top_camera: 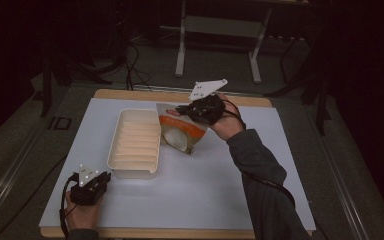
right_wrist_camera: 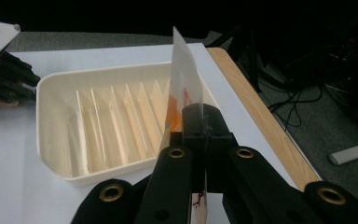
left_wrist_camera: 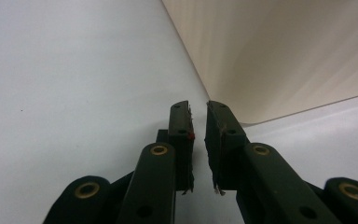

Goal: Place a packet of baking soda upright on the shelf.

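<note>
Dim room; grey floor [top_camera: 25, 125] (cables); metal stand [top_camera: 220, 30].

Left gripper [top_camera: 101, 176] low at near left, jaws slightly parted; right gripper [top_camera: 183, 109] raised farther out, jaws clamped, forearm extended

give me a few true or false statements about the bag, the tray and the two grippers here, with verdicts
1. The right gripper holds the orange and white bag by its edge. True.
2. The bag already lies inside the cream tray. False: it hangs beside the tray's right side, not in it.
3. The left gripper grips the tray's rim. False: it rests on the table near the tray's near left corner, holding nothing, its jaws slightly apart.
4. The tray has upright dividers along its floor. True.
5. The tray is full of bags. False: its slots are empty.
</note>
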Tool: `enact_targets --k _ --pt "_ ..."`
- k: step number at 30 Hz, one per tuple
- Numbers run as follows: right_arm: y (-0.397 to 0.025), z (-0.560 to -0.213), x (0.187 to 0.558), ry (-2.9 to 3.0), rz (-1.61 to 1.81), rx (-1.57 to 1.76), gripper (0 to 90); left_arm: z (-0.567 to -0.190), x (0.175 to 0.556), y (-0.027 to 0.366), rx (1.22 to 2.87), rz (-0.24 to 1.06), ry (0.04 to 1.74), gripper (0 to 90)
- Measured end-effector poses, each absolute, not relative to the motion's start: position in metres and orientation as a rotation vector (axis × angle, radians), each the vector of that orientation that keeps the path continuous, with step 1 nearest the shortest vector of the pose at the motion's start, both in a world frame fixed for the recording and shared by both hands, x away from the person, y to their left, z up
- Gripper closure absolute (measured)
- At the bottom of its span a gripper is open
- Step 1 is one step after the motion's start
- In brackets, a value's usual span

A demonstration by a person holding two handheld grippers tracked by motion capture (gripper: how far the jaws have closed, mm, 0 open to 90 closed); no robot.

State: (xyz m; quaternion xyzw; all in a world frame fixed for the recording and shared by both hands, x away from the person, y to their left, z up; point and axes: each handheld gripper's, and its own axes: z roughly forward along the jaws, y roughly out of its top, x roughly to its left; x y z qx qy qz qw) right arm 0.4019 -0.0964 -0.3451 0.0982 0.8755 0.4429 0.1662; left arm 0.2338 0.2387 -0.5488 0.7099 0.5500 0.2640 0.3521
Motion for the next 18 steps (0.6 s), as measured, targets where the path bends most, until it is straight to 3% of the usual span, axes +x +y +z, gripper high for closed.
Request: enact_targets --k 18 --pt "-0.072 -0.329 0.403 2.464 1.321 0.237 90.0 -0.549 0.233 0.239 1.831 0.683 1.427 80.3"
